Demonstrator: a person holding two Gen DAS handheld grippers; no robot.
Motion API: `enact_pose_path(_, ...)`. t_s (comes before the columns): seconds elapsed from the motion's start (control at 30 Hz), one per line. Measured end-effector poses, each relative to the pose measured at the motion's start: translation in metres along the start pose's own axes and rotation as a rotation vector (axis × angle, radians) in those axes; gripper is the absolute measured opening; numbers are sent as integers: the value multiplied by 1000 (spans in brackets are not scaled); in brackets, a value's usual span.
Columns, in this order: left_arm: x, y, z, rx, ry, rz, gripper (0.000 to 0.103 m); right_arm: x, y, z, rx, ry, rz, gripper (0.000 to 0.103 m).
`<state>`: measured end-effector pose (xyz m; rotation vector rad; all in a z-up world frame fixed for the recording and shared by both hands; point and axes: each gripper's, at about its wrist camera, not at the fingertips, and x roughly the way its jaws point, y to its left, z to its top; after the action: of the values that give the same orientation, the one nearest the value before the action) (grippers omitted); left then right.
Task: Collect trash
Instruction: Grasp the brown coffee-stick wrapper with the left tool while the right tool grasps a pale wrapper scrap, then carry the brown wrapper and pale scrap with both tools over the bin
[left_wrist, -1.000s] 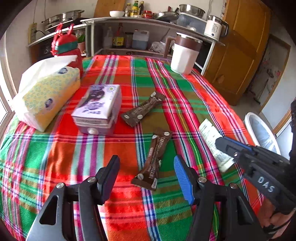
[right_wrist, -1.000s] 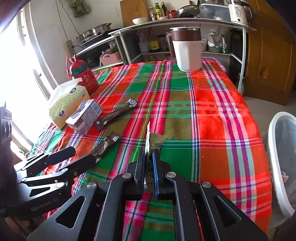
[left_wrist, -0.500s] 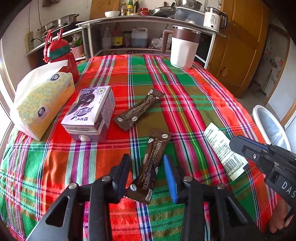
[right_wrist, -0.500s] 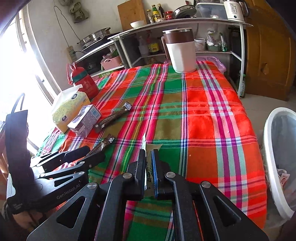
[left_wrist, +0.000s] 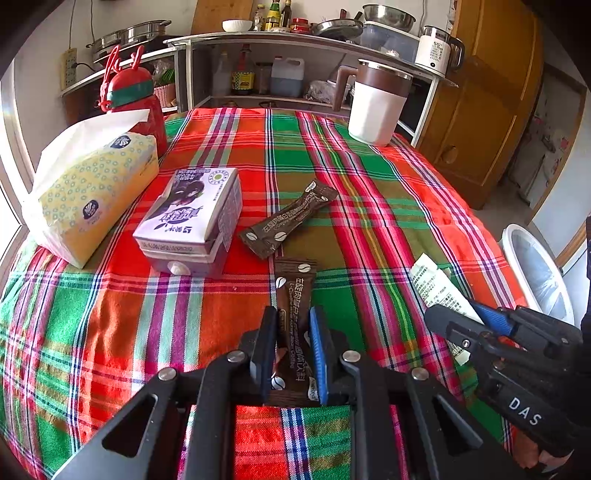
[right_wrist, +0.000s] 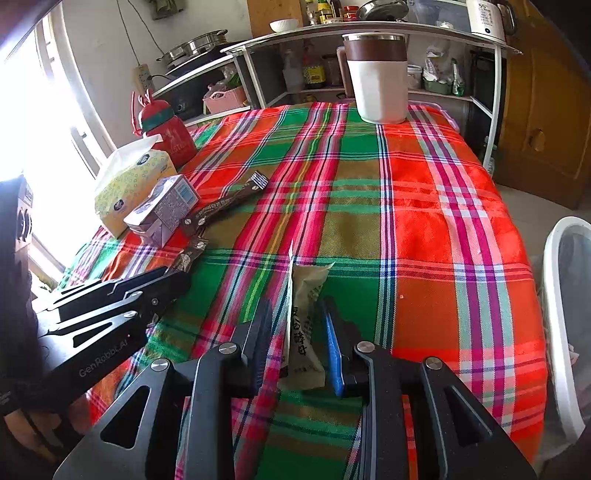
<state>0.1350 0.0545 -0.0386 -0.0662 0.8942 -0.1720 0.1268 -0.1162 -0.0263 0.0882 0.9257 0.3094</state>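
Note:
My left gripper (left_wrist: 293, 317) is shut on the near end of a brown coffee-stick wrapper (left_wrist: 295, 288) that lies on the plaid tablecloth (left_wrist: 229, 317). A second brown wrapper (left_wrist: 290, 223) lies just beyond it. My right gripper (right_wrist: 297, 310) has its jaws opening around a pale printed wrapper (right_wrist: 304, 321), which stands between them with a gap on each side. In the left wrist view the same pale wrapper (left_wrist: 436, 288) rests on the cloth in front of the right gripper (left_wrist: 454, 314). In the right wrist view, the left gripper (right_wrist: 177, 273) shows at the left.
A purple drink carton (left_wrist: 188, 214), a yellow tissue pack (left_wrist: 92, 192) and a red bottle (left_wrist: 133, 99) stand at the left. A white and brown mug (left_wrist: 376, 107) is at the far edge. A white bin (right_wrist: 554, 295) stands off the table's right side.
The left jaws have closed from wide apart onto the near brown wrapper. The right jaws, earlier pinched on the pale wrapper, have parted from it.

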Motion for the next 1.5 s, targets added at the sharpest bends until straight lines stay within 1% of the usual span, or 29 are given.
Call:
enact_pose_path(0.03, -1, 0, 0, -1, 0, -3, 19, -1, 1, 0, -3, -5, -1, 16)
enact_pose_path(0.1, -3, 0, -1, -5, -2, -6, 19, -4, 1, -1, -6, -18, -4, 15)
enact_pose_path(0.2, -8, -3, -2, -6, -9, -16, 19, -12, 1, -1, -14, -46, -16, 14)
enact_pose_path(0.33, -17, -11, -1, -1, -25, -35, 19, -23, -3, -1, 2, -75, -4, 14)
enact_pose_path(0.6, -38, -39, 7, 36, -67, -78, 19, -50, -19, 0, 47, -125, -1, 14)
enact_pose_path(0.97, -52, -98, 15, 115, -103, -148, 19, -94, -68, -6, 119, -195, -57, 14)
enact_pose_path(1.27, -49, -159, 19, 195, -105, -199, 19, -125, -120, -15, 192, -236, -137, 14)
enact_pose_path(1.5, -44, -210, 18, 277, -103, -232, 19, -143, -158, -24, 233, -247, -211, 14)
